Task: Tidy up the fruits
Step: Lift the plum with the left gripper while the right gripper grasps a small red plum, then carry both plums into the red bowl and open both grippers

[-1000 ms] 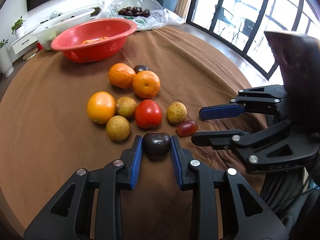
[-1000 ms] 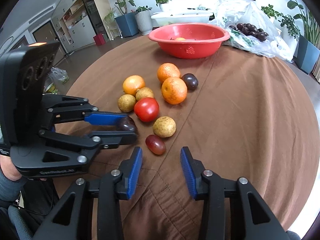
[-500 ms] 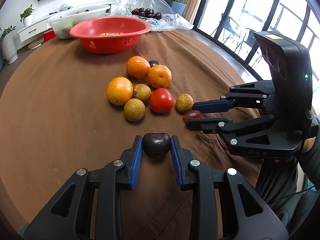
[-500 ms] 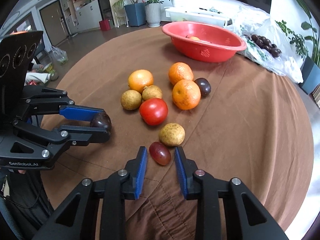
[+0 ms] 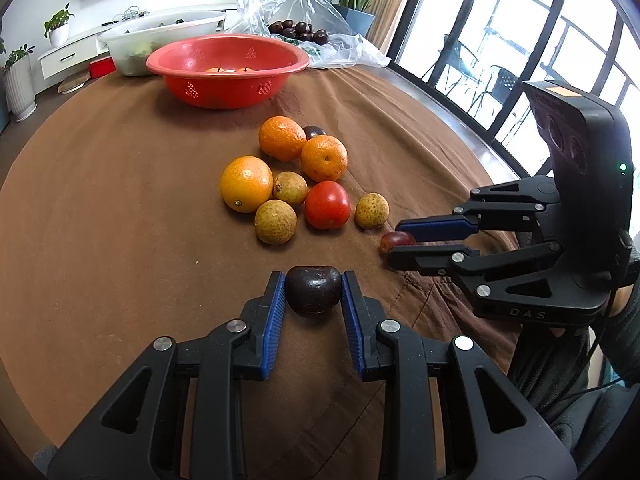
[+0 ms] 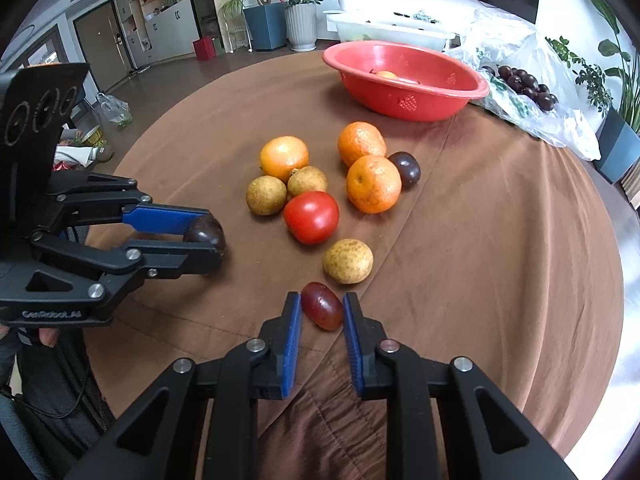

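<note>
Left gripper (image 5: 313, 289) clamps a dark plum (image 5: 313, 290) – right gripper (image 6: 322, 312), stamped "DAS", pinches a red grape (image 6: 322, 311) – left body's lettering is blurred

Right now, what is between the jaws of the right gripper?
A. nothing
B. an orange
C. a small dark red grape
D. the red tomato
C: in the right wrist view the right gripper has its blue pads closed against the grape, which lies on the brown cloth; the tomato sits apart, farther up the table.
</note>
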Action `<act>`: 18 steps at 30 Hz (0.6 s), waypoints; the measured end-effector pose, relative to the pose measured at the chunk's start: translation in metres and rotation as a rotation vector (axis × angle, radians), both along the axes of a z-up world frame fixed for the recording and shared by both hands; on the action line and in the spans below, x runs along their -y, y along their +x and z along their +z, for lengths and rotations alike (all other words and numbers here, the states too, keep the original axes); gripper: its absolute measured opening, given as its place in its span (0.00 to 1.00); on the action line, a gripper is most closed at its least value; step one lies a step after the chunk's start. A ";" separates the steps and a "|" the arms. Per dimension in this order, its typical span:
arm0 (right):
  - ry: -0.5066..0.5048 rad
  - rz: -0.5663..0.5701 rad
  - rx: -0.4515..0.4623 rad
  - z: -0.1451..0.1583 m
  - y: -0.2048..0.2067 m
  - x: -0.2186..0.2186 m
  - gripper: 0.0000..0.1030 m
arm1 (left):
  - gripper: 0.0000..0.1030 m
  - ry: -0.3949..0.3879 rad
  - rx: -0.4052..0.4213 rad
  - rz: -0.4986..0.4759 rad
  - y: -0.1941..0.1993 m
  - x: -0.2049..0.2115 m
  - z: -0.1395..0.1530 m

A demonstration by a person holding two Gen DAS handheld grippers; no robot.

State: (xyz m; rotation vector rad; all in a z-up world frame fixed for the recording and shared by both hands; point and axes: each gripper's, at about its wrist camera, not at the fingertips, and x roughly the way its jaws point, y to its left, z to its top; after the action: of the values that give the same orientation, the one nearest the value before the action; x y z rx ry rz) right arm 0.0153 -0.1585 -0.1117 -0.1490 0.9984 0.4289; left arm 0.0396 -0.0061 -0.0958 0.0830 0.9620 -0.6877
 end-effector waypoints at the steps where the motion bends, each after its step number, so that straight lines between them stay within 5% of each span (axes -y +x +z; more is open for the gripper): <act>1: 0.009 -0.001 -0.001 0.001 -0.002 0.001 0.22 | 0.25 0.000 0.000 0.000 0.000 0.000 0.000; 18: 0.168 -0.121 0.084 0.058 0.031 0.051 0.22 | 0.25 -0.028 0.091 0.046 0.044 -0.017 0.048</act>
State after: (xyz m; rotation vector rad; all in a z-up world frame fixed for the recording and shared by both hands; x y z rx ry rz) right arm 0.0461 -0.2098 -0.0533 0.0441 0.8793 0.3912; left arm 0.0834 0.0105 -0.0482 0.0666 0.8645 -0.6492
